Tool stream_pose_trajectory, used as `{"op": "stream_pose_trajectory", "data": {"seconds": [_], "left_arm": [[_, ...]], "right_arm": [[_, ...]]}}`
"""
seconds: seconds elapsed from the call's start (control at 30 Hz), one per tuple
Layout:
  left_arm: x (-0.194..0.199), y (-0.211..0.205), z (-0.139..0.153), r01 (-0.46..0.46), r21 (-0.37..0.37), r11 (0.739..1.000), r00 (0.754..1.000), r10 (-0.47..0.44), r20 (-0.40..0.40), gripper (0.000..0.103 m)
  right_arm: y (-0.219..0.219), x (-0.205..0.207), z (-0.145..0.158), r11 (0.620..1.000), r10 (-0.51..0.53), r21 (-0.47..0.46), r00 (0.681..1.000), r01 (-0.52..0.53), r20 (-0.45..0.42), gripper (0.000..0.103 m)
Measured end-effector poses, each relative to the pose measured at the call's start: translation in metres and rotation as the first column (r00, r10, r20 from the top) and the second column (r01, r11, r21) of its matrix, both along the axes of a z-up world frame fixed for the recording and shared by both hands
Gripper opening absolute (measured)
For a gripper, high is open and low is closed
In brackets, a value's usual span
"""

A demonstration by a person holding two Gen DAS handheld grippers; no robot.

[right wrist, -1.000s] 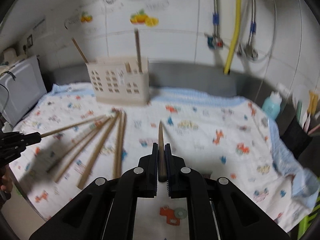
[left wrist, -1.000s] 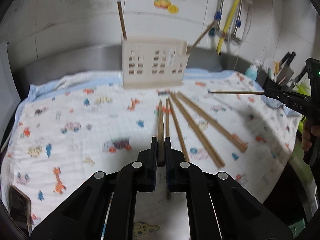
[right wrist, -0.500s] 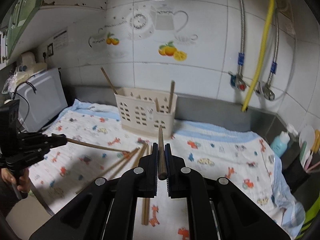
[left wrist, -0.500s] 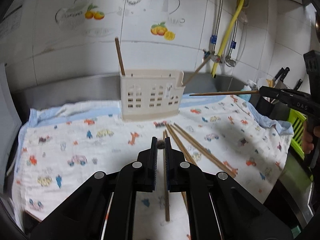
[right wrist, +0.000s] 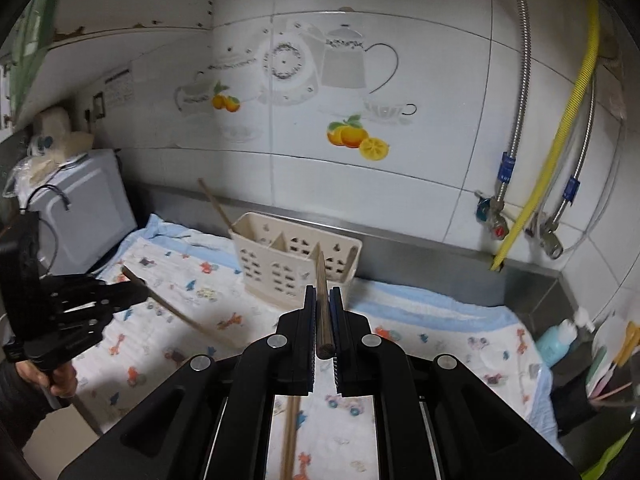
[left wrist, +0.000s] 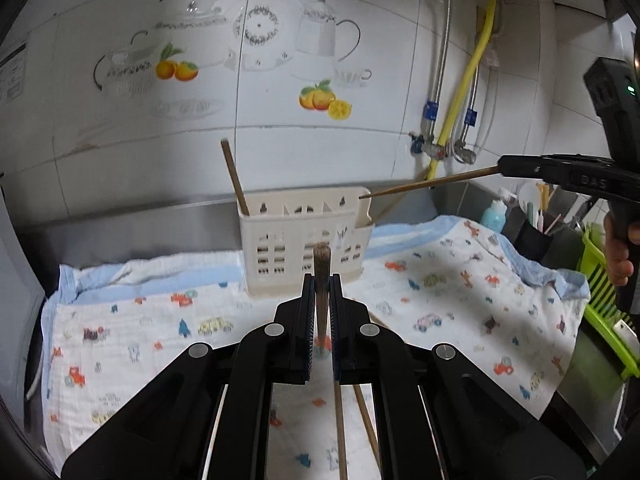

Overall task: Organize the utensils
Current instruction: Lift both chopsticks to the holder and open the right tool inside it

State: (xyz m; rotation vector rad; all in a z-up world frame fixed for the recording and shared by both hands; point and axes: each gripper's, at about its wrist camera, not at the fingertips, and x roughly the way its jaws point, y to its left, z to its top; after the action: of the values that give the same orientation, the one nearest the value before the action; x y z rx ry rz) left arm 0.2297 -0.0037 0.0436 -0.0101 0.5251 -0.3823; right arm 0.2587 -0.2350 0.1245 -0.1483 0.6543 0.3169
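A cream slotted utensil holder (left wrist: 296, 236) (right wrist: 288, 264) stands at the back of the patterned cloth (left wrist: 140, 340). One chopstick (left wrist: 236, 176) (right wrist: 214, 202) leans out of its left end. My left gripper (left wrist: 321, 280) (right wrist: 142, 292) is shut on a wooden chopstick (left wrist: 321, 258) (right wrist: 180, 312), held above the cloth in front of the holder. My right gripper (right wrist: 322, 294) (left wrist: 502, 168) is shut on another chopstick (right wrist: 321, 276) (left wrist: 428, 185), whose tip sits by the holder's upper right corner. Loose chopsticks (left wrist: 340, 420) (right wrist: 290, 432) lie on the cloth below both grippers.
A grey appliance (right wrist: 84, 216) stands at the left end of the counter. A blue bottle (left wrist: 494, 214) (right wrist: 558, 340) and a green rack (left wrist: 600, 292) sit at the right. A yellow hose (left wrist: 460, 120) and steel pipes run down the tiled wall.
Both grippers have risen off the cloth, each carrying its chopstick. The right gripper's chopstick has swung its tip in to the holder's right end.
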Motion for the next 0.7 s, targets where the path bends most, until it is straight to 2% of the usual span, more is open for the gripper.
{"op": "stream_pose_trajectory", "data": {"seconds": [0.33,0.53,0.7], "left_arm": [[0.017,-0.011,0.039,0.019,0.020,1.000,0.997,-0.021,0.073,0.006],[0.026,-0.012,0.072,0.021,0.011,1.000,0.991,-0.022,0.133,0.006],[0.038,-0.013,0.102,0.004,0.003,1.000,0.980,-0.005,0.200,0.006]], "right_arm": [[0.023,0.064,-0.001,0.991,0.024,-0.129,0.985,-0.047,-0.171,0.007],[0.033,0.100,-0.009,0.986,0.038,-0.145,0.953,-0.085,-0.300,0.007],[0.038,0.120,-0.014,0.980,0.029,-0.173,0.935,-0.096,-0.353,0.007]]}}
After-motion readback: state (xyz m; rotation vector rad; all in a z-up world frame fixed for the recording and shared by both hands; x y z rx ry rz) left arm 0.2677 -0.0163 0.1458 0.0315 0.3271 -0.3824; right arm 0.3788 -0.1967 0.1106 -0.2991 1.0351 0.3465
